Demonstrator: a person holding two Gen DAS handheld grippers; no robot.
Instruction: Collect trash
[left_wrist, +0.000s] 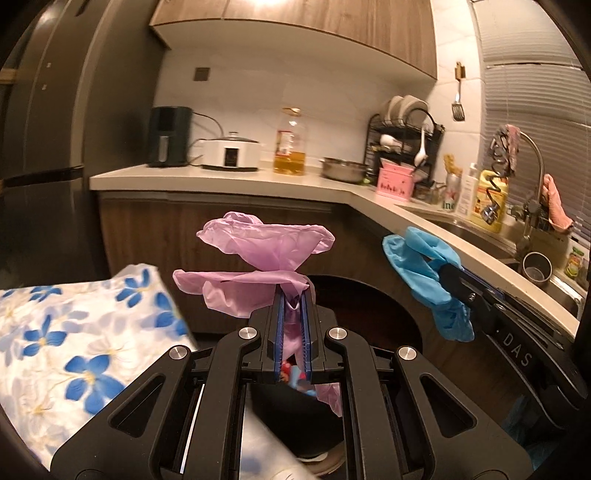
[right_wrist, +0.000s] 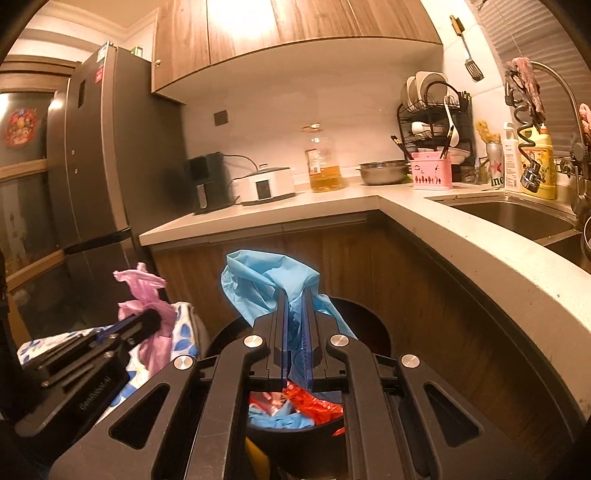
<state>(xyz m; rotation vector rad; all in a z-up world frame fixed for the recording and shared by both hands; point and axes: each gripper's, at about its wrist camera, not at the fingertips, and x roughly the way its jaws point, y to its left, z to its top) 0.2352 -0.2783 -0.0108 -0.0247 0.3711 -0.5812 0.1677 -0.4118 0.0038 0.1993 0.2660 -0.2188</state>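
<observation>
My left gripper (left_wrist: 294, 295) is shut on a pink plastic bag (left_wrist: 258, 254), whose crumpled top spreads above the fingertips. It also shows in the right wrist view (right_wrist: 147, 295) at the left. My right gripper (right_wrist: 295, 295) is shut on a blue plastic bag (right_wrist: 266, 284), also seen in the left wrist view (left_wrist: 424, 269) at the right. Both are held over a round black trash bin (right_wrist: 373, 332) with red and blue wrappers (right_wrist: 314, 406) inside.
A flower-patterned cloth (left_wrist: 74, 332) lies left of the bin. An L-shaped counter (right_wrist: 461, 243) holds an air fryer (right_wrist: 207, 181), cooker (right_wrist: 266, 184), oil bottle (right_wrist: 323, 162), steel bowl (right_wrist: 384, 171), dish rack (right_wrist: 432, 110) and sink (right_wrist: 509, 214). A fridge (right_wrist: 99, 166) stands at left.
</observation>
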